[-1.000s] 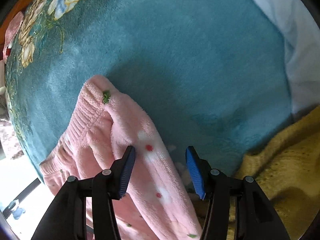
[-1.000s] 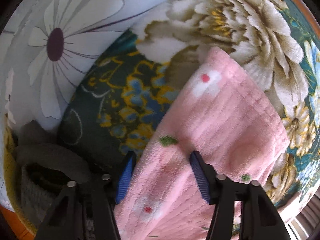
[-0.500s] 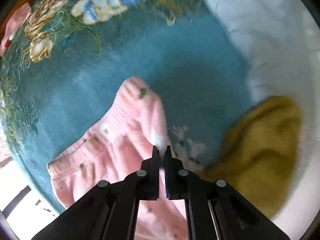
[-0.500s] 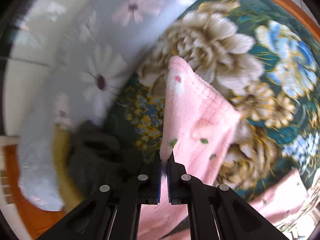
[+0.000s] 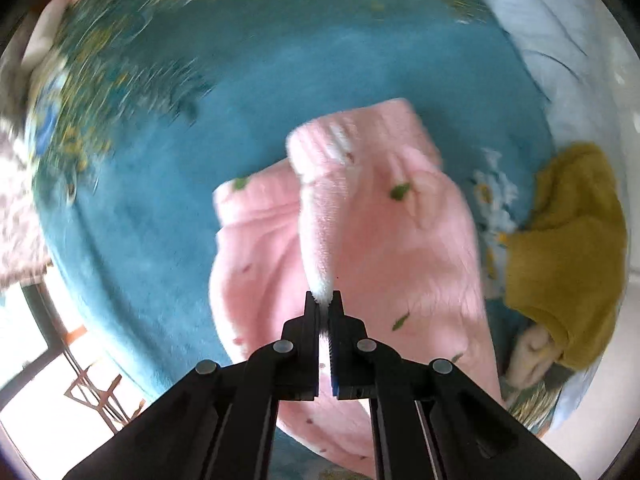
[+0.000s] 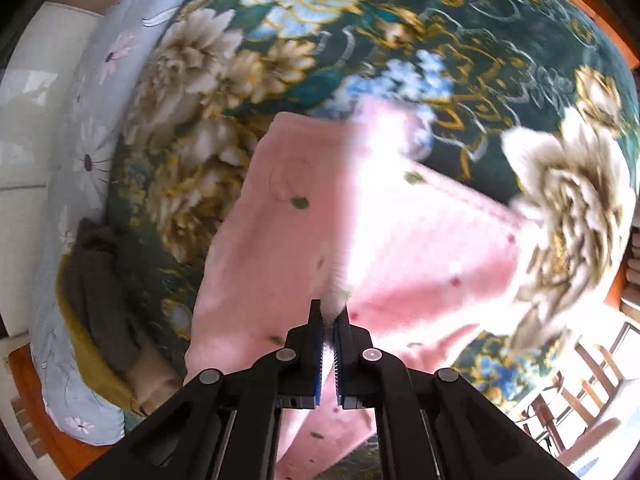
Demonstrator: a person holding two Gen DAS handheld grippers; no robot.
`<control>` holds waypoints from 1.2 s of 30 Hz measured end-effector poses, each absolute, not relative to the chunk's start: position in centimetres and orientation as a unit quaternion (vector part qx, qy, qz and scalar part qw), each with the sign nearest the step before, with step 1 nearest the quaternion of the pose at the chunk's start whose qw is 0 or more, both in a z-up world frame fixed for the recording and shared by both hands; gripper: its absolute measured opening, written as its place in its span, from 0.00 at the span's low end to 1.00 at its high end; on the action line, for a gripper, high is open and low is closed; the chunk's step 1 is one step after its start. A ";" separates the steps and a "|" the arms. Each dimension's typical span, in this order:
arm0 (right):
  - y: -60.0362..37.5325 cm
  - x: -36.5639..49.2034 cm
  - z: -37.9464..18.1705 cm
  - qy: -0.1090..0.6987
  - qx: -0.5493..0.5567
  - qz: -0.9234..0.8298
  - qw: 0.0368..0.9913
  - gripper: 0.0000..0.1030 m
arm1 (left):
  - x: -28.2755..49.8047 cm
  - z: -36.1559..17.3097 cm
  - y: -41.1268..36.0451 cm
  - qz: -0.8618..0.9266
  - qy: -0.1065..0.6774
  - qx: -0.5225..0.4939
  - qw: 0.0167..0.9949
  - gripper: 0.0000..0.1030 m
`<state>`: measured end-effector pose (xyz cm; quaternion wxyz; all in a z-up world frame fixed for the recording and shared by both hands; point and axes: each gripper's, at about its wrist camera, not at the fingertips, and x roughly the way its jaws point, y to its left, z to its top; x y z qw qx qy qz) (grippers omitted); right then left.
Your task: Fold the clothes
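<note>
— Both grippers have closed since a second ago: then their blue pads stood apart over the fleece, now each pinches a fold of it, and the cloth has been drawn up off the bed.

— Which cloth?

— That fluffy pink fleece garment with small green and red specks [image 5: 384, 248]. From the left wrist view, the left gripper [image 5: 325, 300] has its jaws pressed together on a pale, raised ridge of the fleece, which runs from the tips up toward a ribbed cuff. Below it the rest of the garment lies doubled over on the teal plush blanket with flower print [image 5: 248, 92].

— And the other side?

— The right gripper [image 6: 329, 312] is likewise clamped on a lifted fold of the same pink garment [image 6: 400, 240], with fleece showing between the toothed blue pads. Beneath it the garment spreads over the big cream and blue flowers of the blanket [image 6: 320, 48].

— Anything else nearby?

— A mustard-yellow knitted garment [image 5: 568, 248] sits bunched just beside the pink one, at the blanket's edge, against a pale blue sheet printed with daisies [image 5: 560, 60]. In the right view a dark grey cloth [image 6: 100, 280] lies on top of it. Much of both views is blurred.
</note>
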<state>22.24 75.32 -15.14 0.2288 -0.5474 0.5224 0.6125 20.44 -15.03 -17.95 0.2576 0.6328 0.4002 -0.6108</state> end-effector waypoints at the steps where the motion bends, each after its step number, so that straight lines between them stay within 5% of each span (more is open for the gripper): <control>1: 75.3 22.3 -14.8 0.520 -0.544 0.618 0.228 0.04 | 20.6 -17.8 -15.2 -0.614 0.406 0.627 0.257 0.03; 9: 74.8 22.3 -9.5 0.480 -0.490 0.694 0.219 0.04 | 20.6 -12.6 -15.9 -0.695 0.406 0.565 0.181 0.03; 17: 73.4 24.7 -15.9 0.460 -0.576 0.610 0.290 0.04 | 23.3 -20.8 -17.2 -0.618 0.395 0.636 0.240 0.04; 21: 72.6 24.0 -15.8 0.431 -0.588 0.619 0.293 0.04 | 22.6 -21.9 -17.7 -0.606 0.373 0.662 0.233 0.10; 24: 72.6 23.3 -15.3 0.422 -0.588 0.625 0.294 0.04 | 22.1 -21.9 -18.0 -0.613 0.348 0.671 0.229 0.36; 30: 72.0 22.7 -15.0 0.413 -0.590 0.624 0.303 0.04 | 21.7 -24.5 -18.8 -0.599 0.388 0.669 0.207 0.39; 33: 71.7 22.6 -15.0 0.412 -0.588 0.626 0.305 0.05 | 21.4 -24.8 -19.1 -0.600 0.405 0.657 0.212 0.37; 35: 71.6 22.7 -15.0 0.413 -0.586 0.626 0.305 0.04 | 20.9 -24.8 -19.3 -0.601 0.411 0.649 0.218 0.08; 36: 71.6 22.7 -15.0 0.415 -0.584 0.627 0.305 0.04 | 20.5 -24.5 -19.3 -0.602 0.411 0.648 0.223 0.07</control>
